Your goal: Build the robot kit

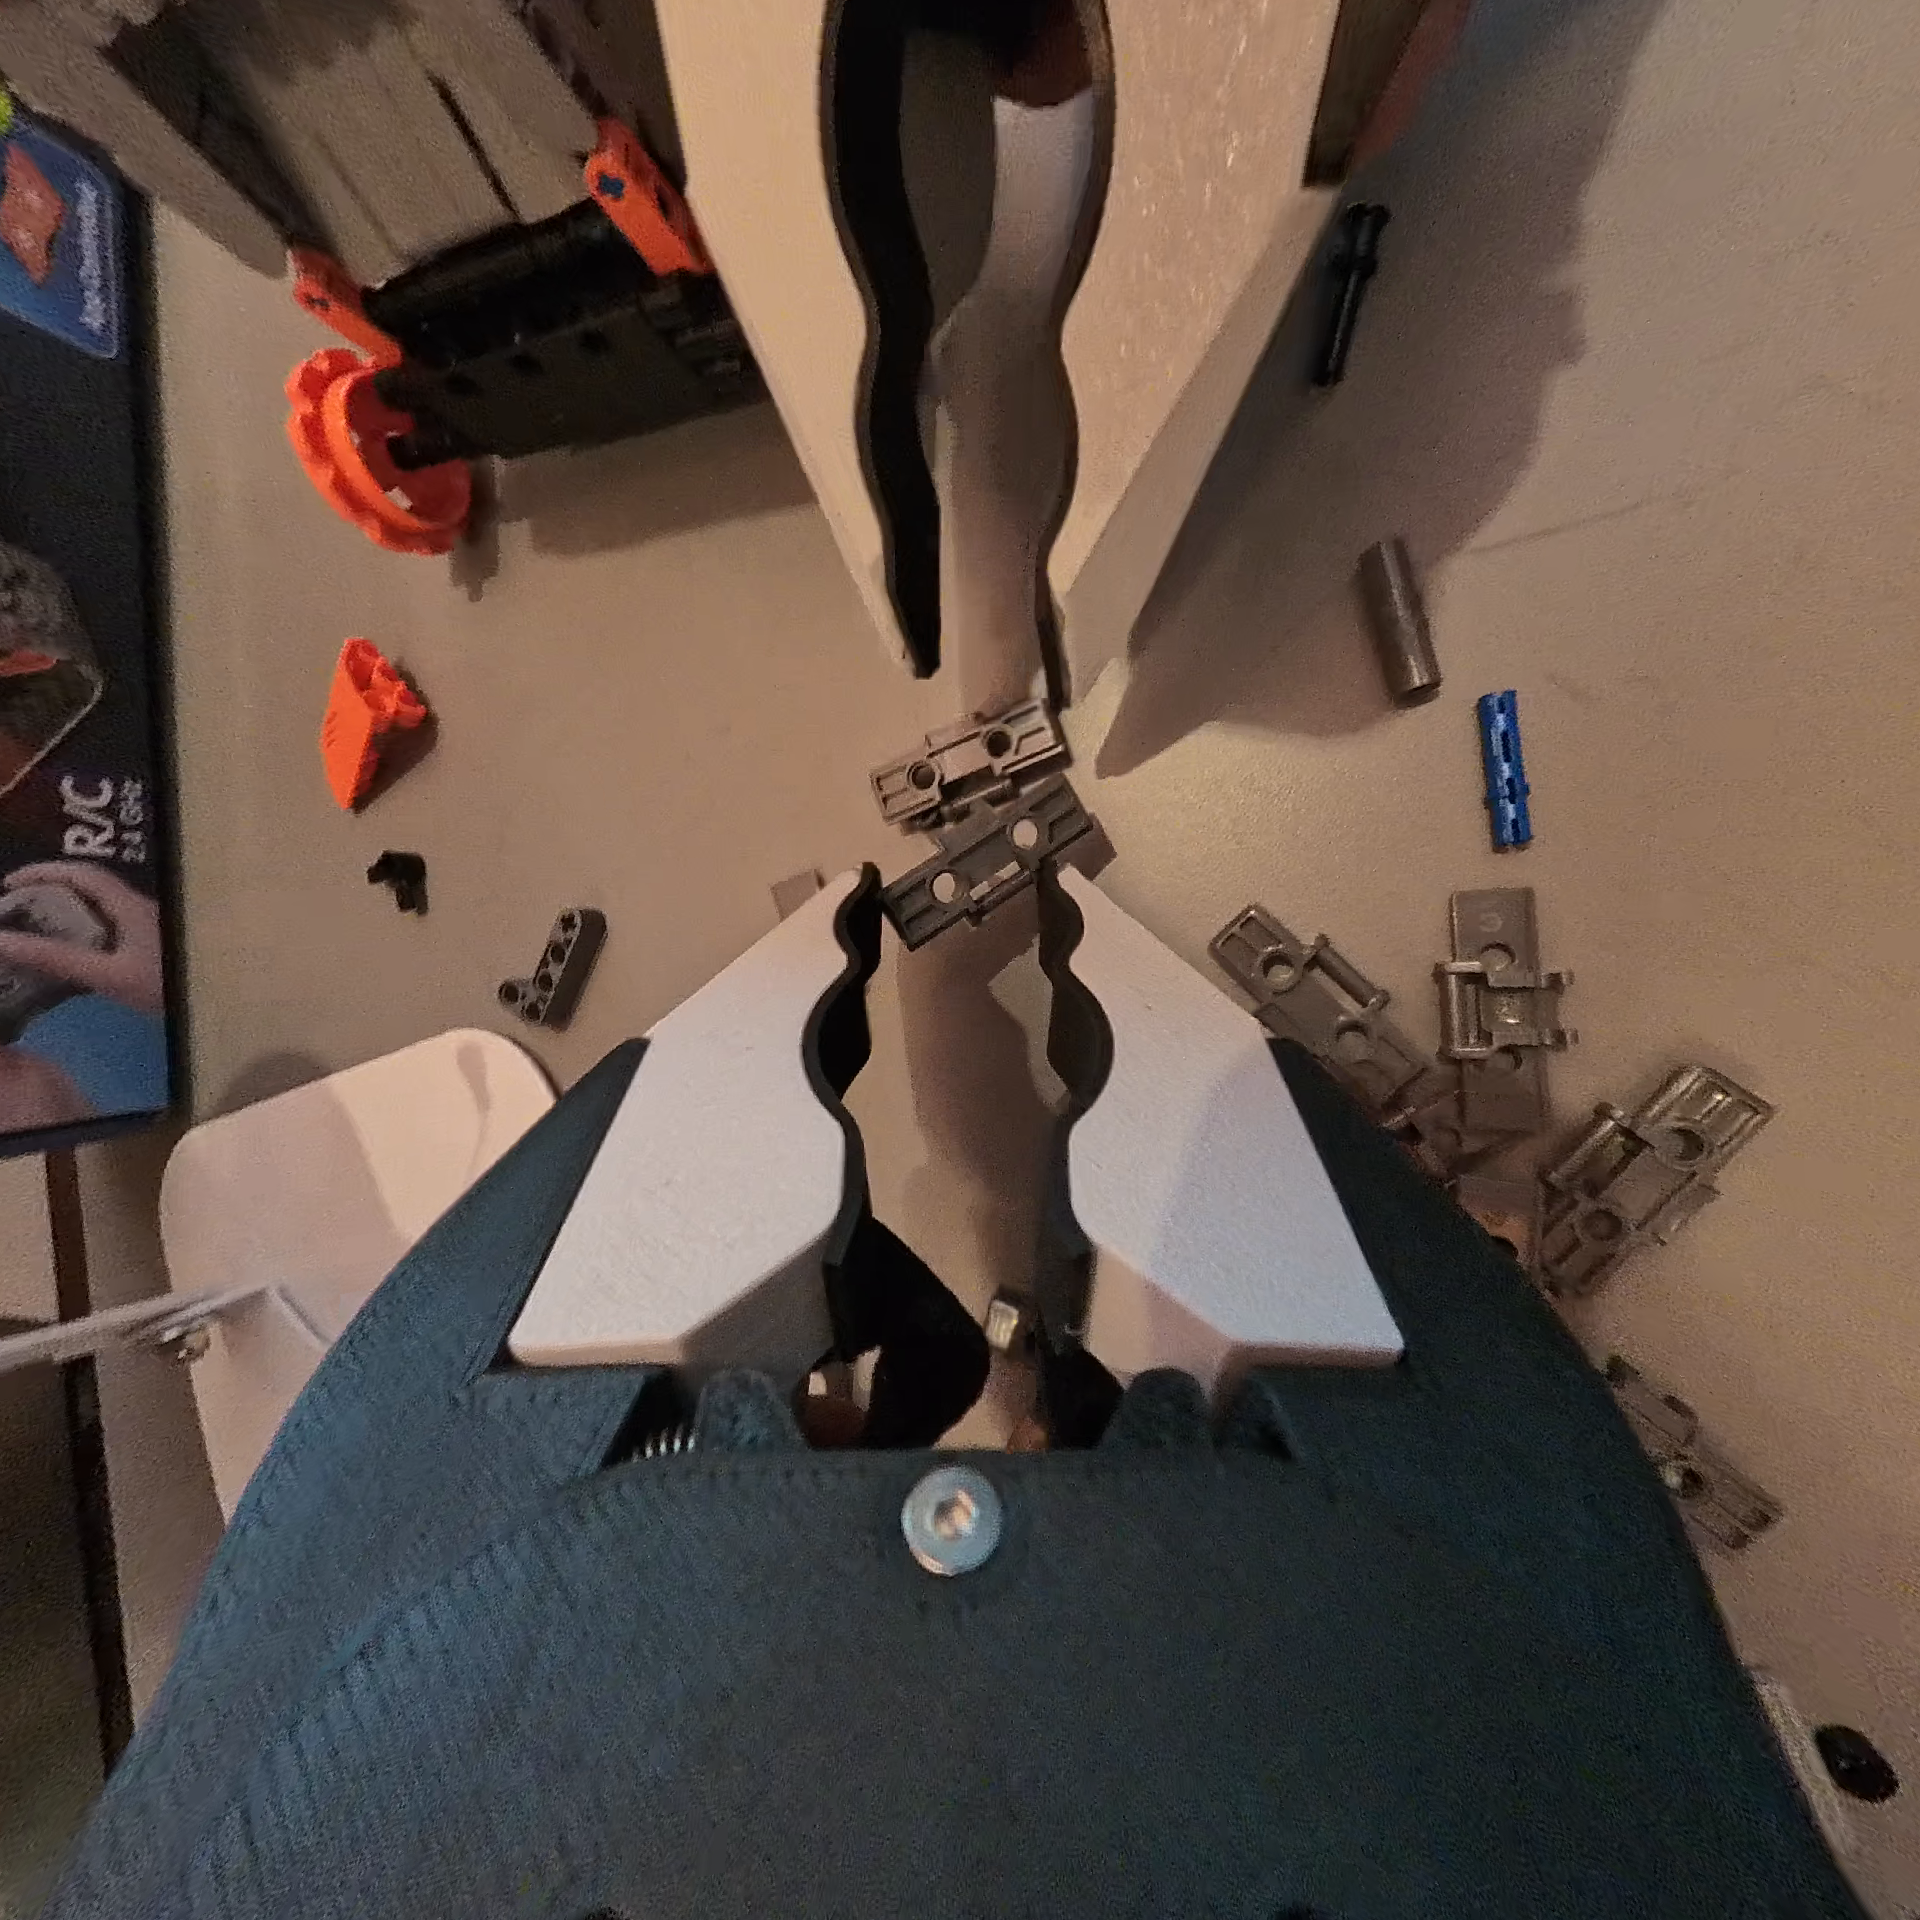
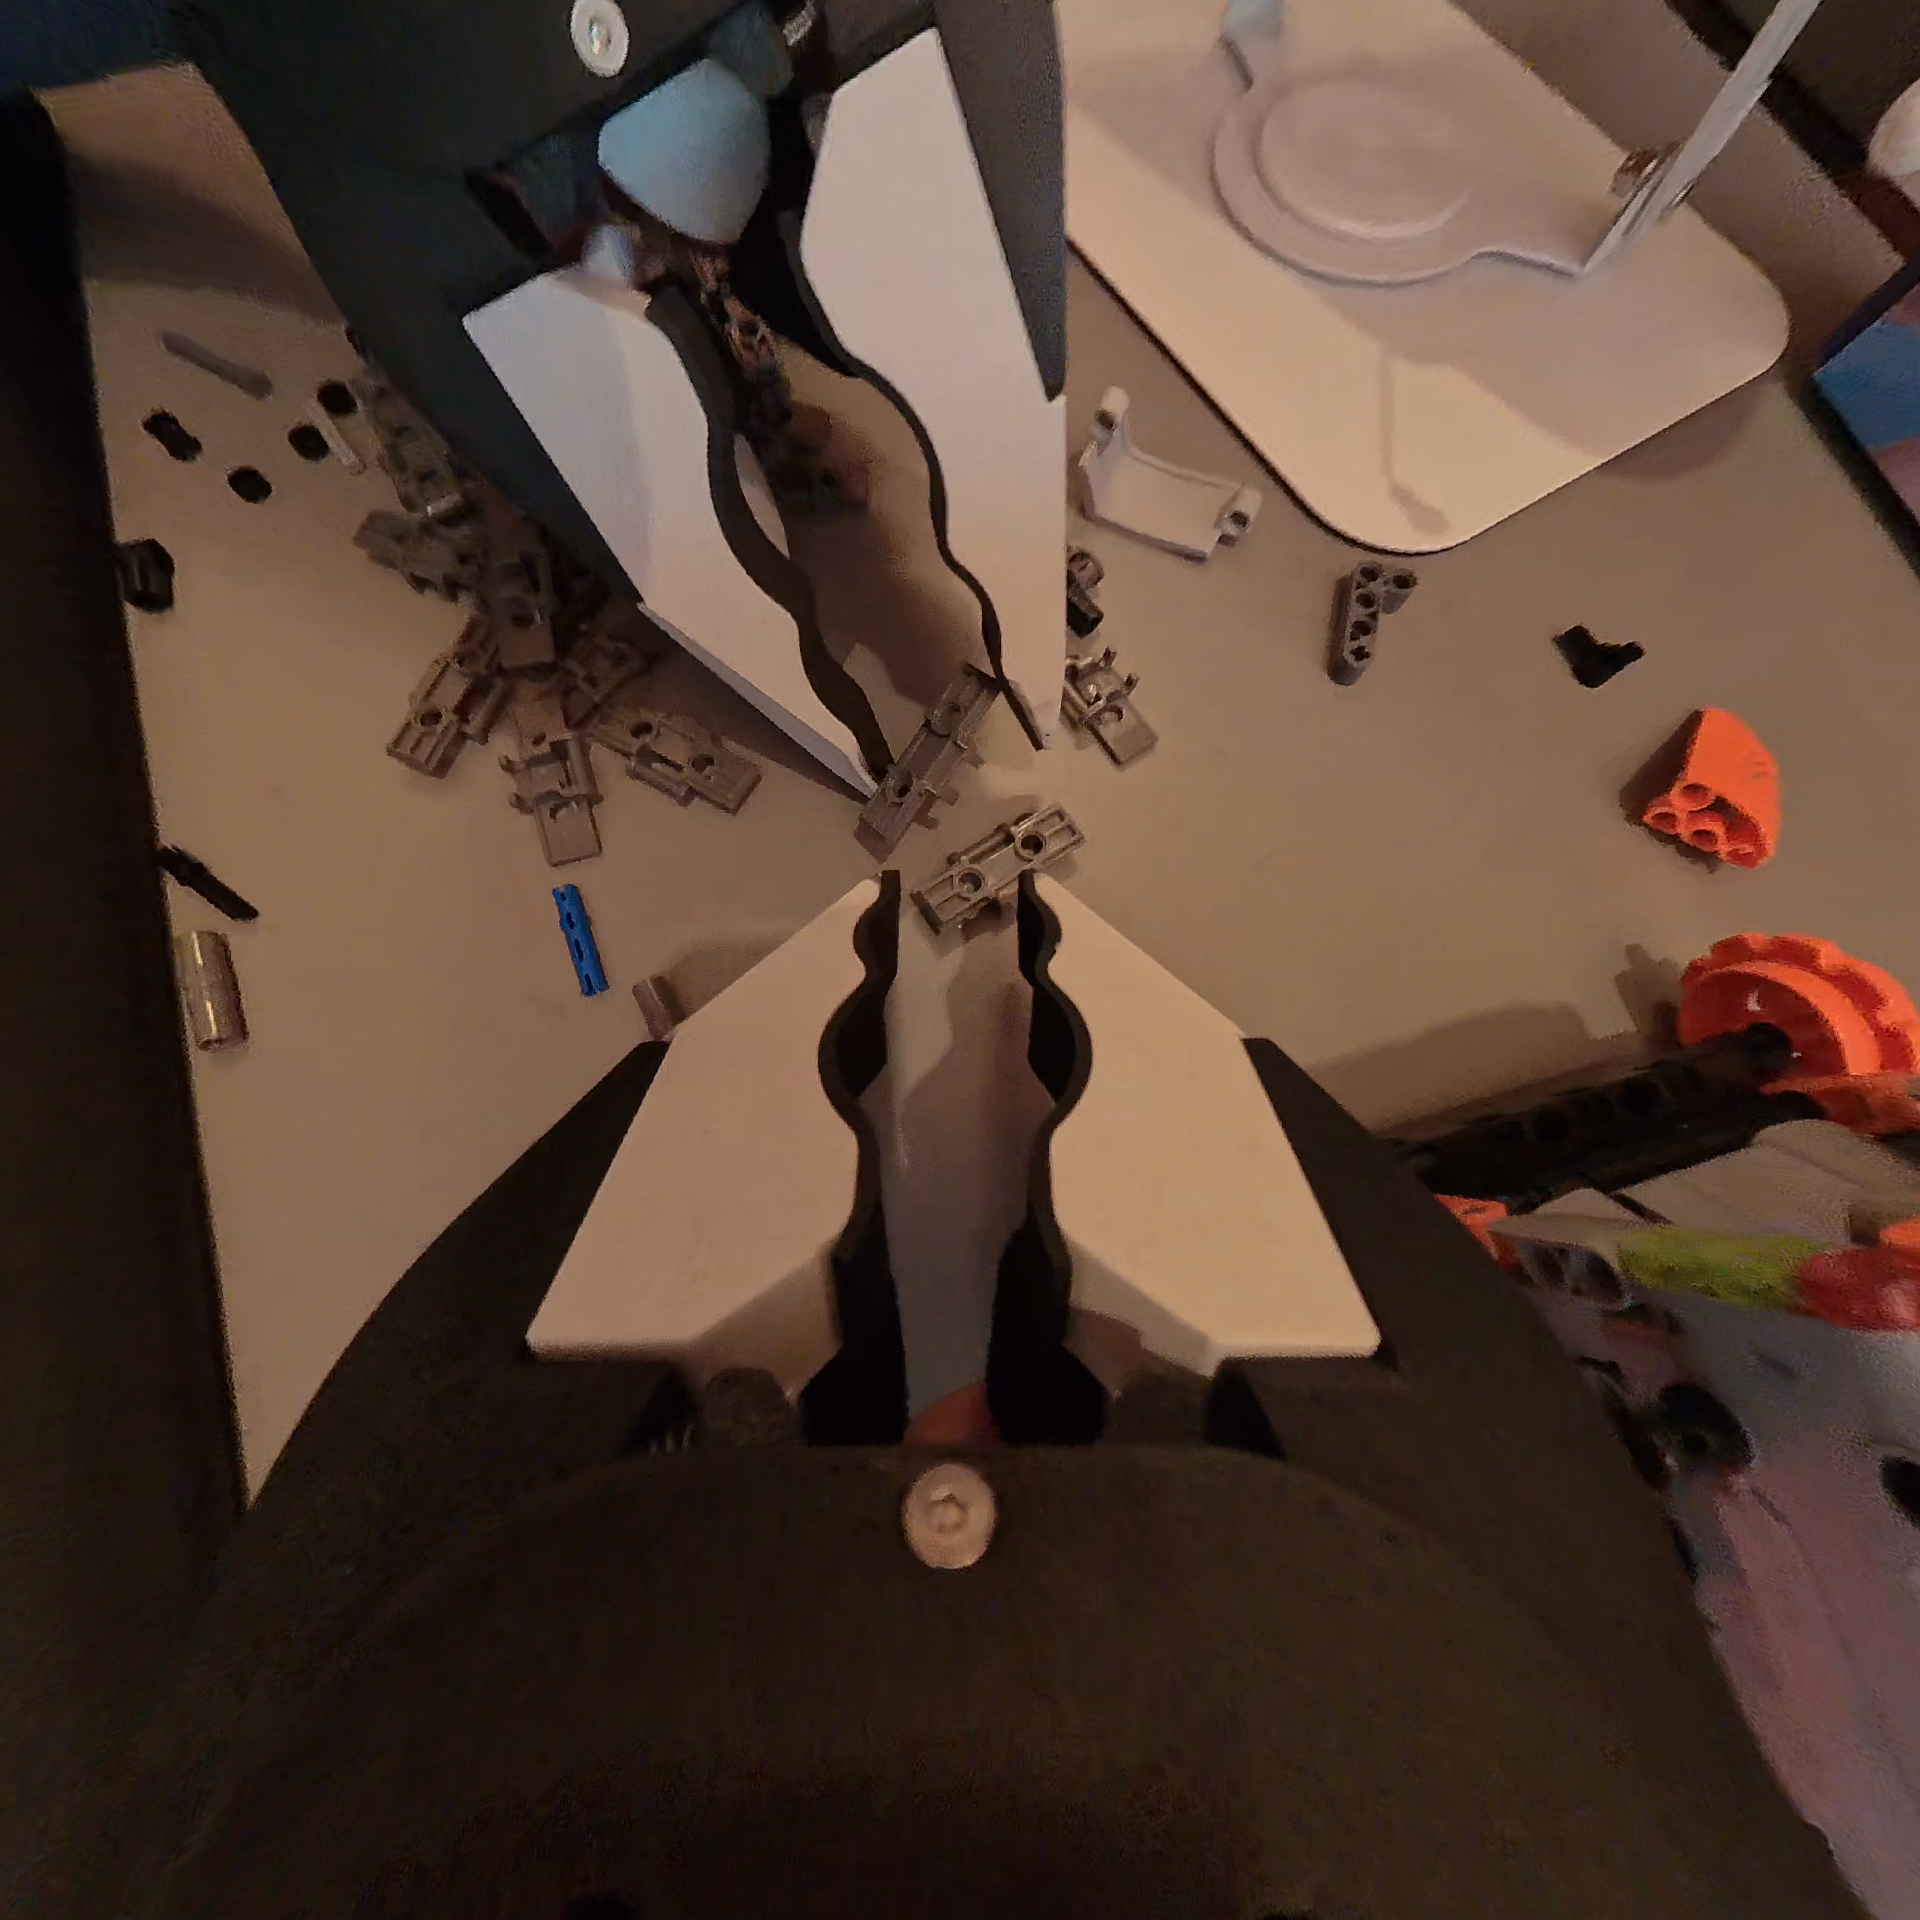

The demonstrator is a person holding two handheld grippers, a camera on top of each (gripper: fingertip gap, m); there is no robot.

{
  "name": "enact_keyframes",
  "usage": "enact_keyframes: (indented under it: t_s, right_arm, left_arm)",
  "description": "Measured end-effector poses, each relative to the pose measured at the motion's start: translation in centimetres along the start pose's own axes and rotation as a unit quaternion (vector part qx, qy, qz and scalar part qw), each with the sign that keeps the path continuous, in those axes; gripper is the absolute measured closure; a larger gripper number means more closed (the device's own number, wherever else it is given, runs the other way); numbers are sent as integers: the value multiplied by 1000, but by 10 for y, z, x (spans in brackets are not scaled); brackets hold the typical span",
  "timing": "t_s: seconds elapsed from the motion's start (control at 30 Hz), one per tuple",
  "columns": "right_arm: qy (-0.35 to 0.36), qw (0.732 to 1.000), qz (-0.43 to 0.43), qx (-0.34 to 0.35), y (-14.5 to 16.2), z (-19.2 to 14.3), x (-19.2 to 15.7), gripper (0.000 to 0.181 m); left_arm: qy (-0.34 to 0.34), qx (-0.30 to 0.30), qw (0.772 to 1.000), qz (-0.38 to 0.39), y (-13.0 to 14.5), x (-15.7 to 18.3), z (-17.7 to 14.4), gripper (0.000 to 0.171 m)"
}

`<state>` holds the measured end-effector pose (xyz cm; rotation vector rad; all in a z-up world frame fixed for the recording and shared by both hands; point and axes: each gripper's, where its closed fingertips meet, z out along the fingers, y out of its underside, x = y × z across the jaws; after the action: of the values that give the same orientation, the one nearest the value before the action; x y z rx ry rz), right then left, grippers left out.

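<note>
We see the left gripper [image 1: 951, 883], white wedge fingers with wavy black pads, its jaws pinched on one ribbed grey plastic track link [image 1: 992, 864] with round holes. The right gripper [image 2: 951, 888] faces it tip to tip, jaws closed on a second grey track link [image 2: 995, 864]; the two links meet just above the smooth beige worktop [image 1: 665, 665], though we cannot tell whether they are clipped together. Beside the left gripper lies a heap of loose track links [image 1: 1496, 1049], at least five. Further off lie one blue ridged pin [image 1: 1503, 769], one plain grey tube [image 1: 1400, 621], one orange wedge piece [image 1: 366, 722], one orange toothed wheel [image 1: 369, 457] on a black beam frame [image 1: 561, 332], and a white rounded stand base [image 2: 1455, 343].
</note>
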<state>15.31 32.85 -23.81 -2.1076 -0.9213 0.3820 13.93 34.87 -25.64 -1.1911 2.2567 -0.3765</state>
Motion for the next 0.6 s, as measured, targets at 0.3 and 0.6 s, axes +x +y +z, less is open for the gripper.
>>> enact_keyframes:
  t_s: [0.3, 0.6]
  right_arm:
    - [-23, 1000, -1, -19, 10, 11, -5, 159]
    - [-29, 999, 2, -20, 12, 13, -6, 162]
  left_arm:
    - [70, -9, 997, 6, -4, 1, 6, 141]
    - [101, -51, 993, 23, -1, 0, 6, 141]
